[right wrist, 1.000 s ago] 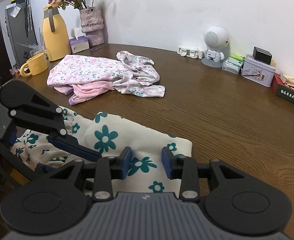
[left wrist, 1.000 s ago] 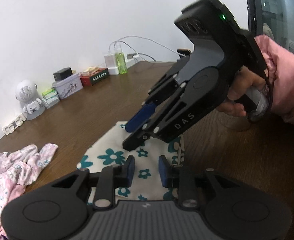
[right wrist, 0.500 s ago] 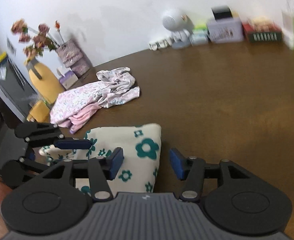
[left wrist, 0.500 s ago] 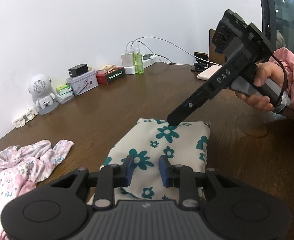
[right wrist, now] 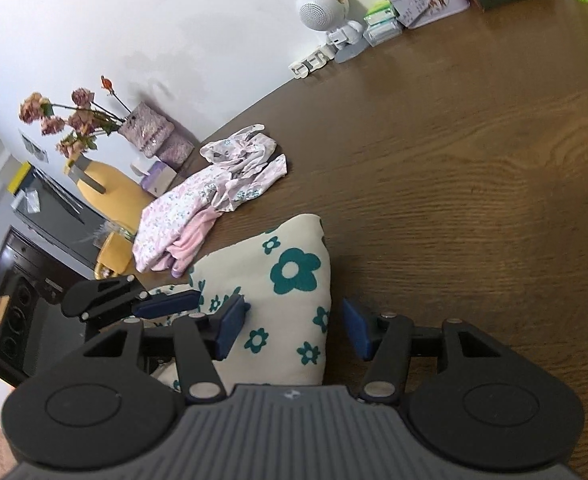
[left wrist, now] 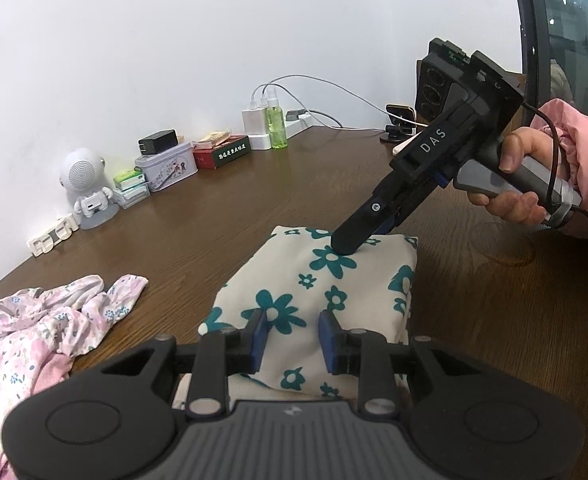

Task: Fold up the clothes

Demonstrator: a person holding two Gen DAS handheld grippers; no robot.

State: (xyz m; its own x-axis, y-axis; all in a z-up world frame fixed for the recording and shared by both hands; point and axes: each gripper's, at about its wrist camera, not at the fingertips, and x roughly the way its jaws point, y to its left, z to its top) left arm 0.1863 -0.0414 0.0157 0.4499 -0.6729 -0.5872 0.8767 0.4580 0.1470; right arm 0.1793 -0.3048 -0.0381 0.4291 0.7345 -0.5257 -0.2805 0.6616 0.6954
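The right tool (left wrist: 344, 246) hides its fingertips against the folded floral garment (left wrist: 326, 300). The pink floral clothes (left wrist: 21, 352) run off the frame's left edge. The red box's (left wrist: 222, 151) print is unreadable.

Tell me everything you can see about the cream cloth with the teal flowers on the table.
The cream fabric garment printed with teal flowers lies folded into a thick, roughly rectangular bundle on the brown wooden table. It looks like soft cotton, with large and small blooms. The right gripper rests its tip on the far end; in its own view the open fingers straddle the bundle's edge. The left gripper sits low over the near end, fingers apart. A crumpled pink floral garment lies apart, beside it.
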